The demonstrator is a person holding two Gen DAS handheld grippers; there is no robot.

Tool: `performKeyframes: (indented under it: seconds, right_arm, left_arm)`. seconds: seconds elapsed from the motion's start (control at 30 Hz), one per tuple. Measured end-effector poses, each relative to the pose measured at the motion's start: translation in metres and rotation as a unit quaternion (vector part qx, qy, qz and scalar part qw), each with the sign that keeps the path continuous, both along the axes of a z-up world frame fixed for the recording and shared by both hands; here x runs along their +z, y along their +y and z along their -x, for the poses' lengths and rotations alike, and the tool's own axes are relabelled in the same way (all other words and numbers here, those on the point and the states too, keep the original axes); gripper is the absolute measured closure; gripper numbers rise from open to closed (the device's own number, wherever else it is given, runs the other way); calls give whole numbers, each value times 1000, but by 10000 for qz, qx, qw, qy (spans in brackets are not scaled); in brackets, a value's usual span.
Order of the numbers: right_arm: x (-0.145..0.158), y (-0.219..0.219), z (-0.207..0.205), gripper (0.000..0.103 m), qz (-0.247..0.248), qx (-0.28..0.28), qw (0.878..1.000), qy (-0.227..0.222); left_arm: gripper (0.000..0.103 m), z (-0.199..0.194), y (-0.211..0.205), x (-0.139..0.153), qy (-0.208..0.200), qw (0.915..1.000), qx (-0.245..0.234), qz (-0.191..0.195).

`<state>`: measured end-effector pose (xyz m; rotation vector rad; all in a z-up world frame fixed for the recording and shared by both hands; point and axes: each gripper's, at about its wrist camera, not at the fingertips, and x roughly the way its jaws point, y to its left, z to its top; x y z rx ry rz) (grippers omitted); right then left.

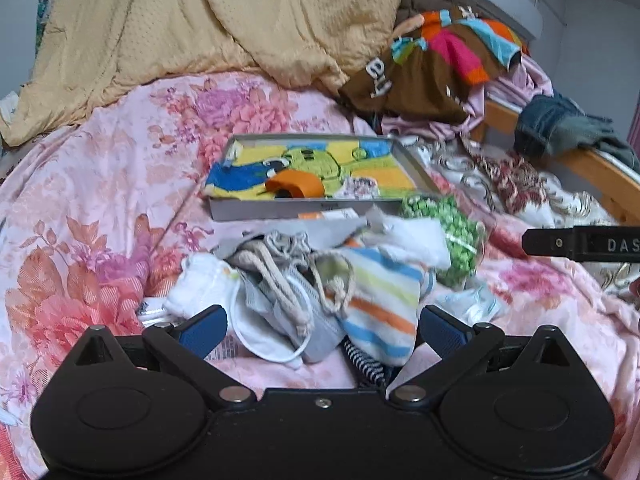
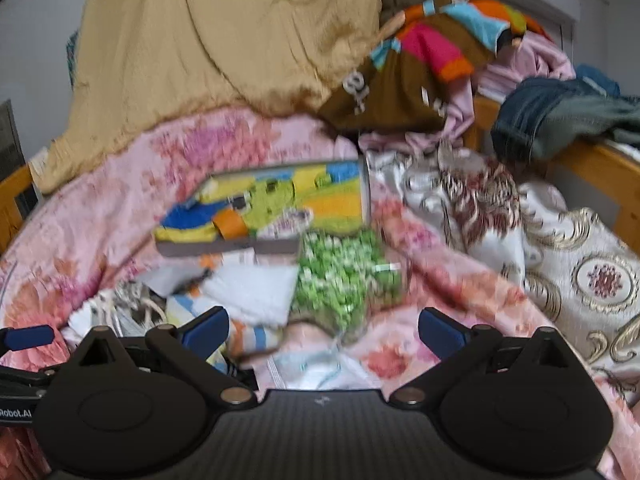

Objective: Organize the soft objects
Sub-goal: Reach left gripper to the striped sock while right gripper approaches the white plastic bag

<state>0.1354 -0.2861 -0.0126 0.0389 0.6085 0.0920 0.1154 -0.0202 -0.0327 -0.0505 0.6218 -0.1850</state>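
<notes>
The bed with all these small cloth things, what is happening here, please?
A person holds two grippers over a heap of small soft items on the floral bedspread. The left gripper is open around a striped cloth and a drawstring pouch. The right gripper is open near a green bag. A shallow box behind already holds a cartoon towel.

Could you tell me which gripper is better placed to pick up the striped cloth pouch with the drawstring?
Left. The open left gripper already has the pastel-striped cloth pouch between its blue fingers. The open right gripper faces the green-and-white bag, with the pouch off towards its left finger.
</notes>
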Motion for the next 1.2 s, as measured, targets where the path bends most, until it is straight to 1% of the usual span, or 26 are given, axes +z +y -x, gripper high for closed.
performKeyframes:
  seconds: [0.1, 0.2, 0.3, 0.43, 0.63, 0.8, 0.93, 1.03, 1.2]
  right_arm:
    - [-7, -4, -6, 0, -65, -93, 9997, 233]
    - [-13, -8, -12, 0, -120, -170, 9987, 475]
    - [-21, -10, -19, 0, -166, -179, 9970, 741]
    - [-34, -11, -29, 0, -178, -242, 9932, 1124]
    - [-49, -14, -41, 0, -434, -239, 9868, 1545]
    - [-60, -18, -51, 0, -681, -340, 9810, 1783]
    - [-67, -18, -57, 0, -691, -402, 9784, 1904]
    - [-71, -17, -62, 0, -737, -419, 9778, 1916]
    - [-76, -18, -71, 0, -1065, -439, 9746, 1921]
  left_arm:
    - [1, -3, -2, -5, 130, 9999, -78, -42]
    - [1, -5, -8, -10, 225, 9995, -154, -166]
    - [1, -7, -16, -19, 413, 9983, -285, -302]
    - [1, -11, -25, -29, 597, 9959, -491, -462]
    - [1, -22, -31, -44, 954, 9921, -571, -579]
    - [1, -32, -31, -55, 1166, 9905, -507, -518]
    - [1, -38, -33, -61, 1299, 9891, -467, -516]
    - [1, -41, -32, -62, 1319, 9891, -386, -521]
    - [1, -46, -27, -61, 1357, 9903, -248, -177]
